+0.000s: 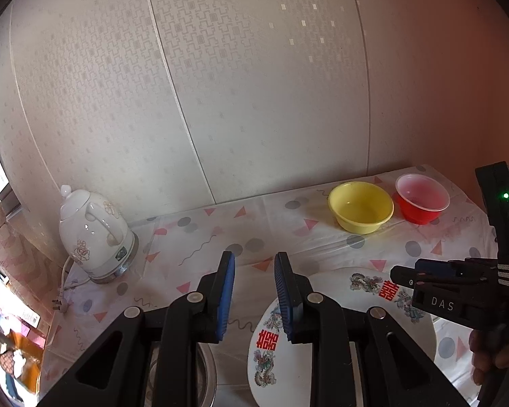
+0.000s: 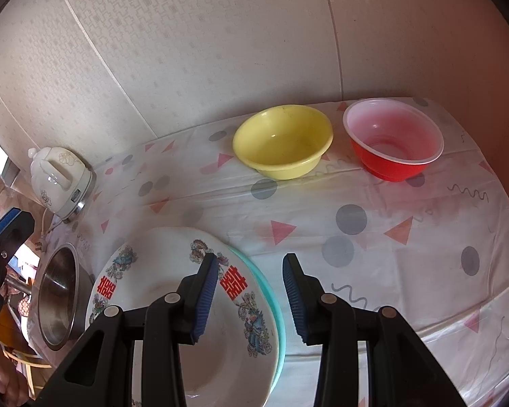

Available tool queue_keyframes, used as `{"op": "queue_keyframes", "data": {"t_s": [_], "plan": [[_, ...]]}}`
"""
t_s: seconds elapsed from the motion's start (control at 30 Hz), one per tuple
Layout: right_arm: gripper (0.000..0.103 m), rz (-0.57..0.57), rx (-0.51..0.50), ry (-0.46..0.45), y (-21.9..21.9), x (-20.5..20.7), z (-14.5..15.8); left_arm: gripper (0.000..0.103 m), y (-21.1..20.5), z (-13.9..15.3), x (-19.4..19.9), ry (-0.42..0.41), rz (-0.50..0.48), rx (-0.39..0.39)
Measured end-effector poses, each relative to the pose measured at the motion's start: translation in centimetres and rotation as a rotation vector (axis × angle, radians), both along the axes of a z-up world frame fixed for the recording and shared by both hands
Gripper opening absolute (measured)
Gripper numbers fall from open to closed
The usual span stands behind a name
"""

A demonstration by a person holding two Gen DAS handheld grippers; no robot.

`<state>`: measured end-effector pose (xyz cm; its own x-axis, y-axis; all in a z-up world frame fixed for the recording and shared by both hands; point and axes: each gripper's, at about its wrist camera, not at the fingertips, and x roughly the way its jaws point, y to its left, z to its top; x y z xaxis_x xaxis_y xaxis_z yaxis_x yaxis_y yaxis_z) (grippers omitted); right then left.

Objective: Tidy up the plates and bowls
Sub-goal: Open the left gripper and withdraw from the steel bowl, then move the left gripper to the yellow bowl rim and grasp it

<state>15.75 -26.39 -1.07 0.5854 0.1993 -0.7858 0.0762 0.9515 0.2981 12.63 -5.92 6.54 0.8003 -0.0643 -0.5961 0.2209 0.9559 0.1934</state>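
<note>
A white plate point(image 2: 159, 271) with red characters and dragon prints lies on a teal plate point(image 2: 271, 291) at the table's near side. My right gripper point(image 2: 251, 296) hovers open over the white plate's right rim; its left finger point(image 2: 205, 298) is above the plate and nothing is pressed between the pads. In the left wrist view my left gripper point(image 1: 254, 293) stands open and empty just left of the same plate point(image 1: 349, 288). My right gripper point(image 1: 403, 276) shows there over the plate's right side. A yellow bowl point(image 2: 281, 142) and a red bowl point(image 2: 393, 139) stand side by side at the back.
A steel bowl point(image 2: 57, 288) sits left of the plates near the table's edge. A white ceramic kettle point(image 1: 91, 234) with its cord stands at the back left by the wall. The patterned tablecloth point(image 2: 373, 237) covers the table. A hand point(image 1: 488, 356) holds the right gripper.
</note>
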Motion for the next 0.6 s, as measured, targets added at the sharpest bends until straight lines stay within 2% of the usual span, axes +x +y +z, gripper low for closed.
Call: {"op": "queue_keyframes", "data": {"t_s": [0.4,0.6], "plan": [[0.04,-0.04,0.015,0.021,-1.8,1.3,-0.9,0.025,-1.2,-1.7,2.0,0.037,-0.014,0.03],[0.04,-0.094,0.049,0.024,-3.9,2.9,-1.2,0.025,-1.8,-3.1,4.3,0.133,-0.024,-0.012]]}}
